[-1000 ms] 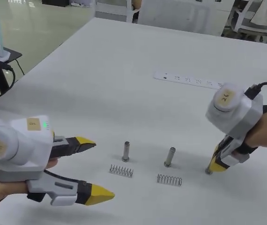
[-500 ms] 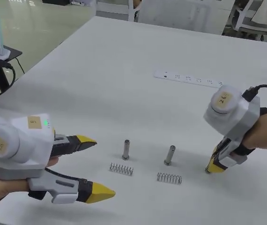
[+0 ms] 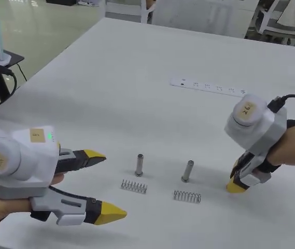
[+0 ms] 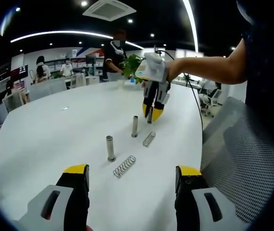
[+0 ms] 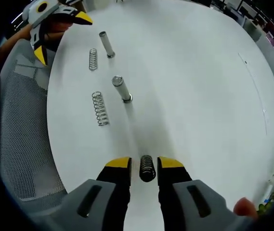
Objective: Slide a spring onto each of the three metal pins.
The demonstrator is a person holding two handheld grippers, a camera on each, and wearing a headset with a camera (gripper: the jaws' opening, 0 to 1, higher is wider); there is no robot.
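We nip one spring narrowly in the right hand-held gripper, low at the counter; the left hand-held gripper gapes empty. Two pins stand bare, springs lying beside them — a crooked squeeze could shoot ours away.

Bright, even light, sharp focus.
Ceiling strip lights glare above the left gripper; faint shadows fall on the white table ahead of it; gripper views bow at edges.
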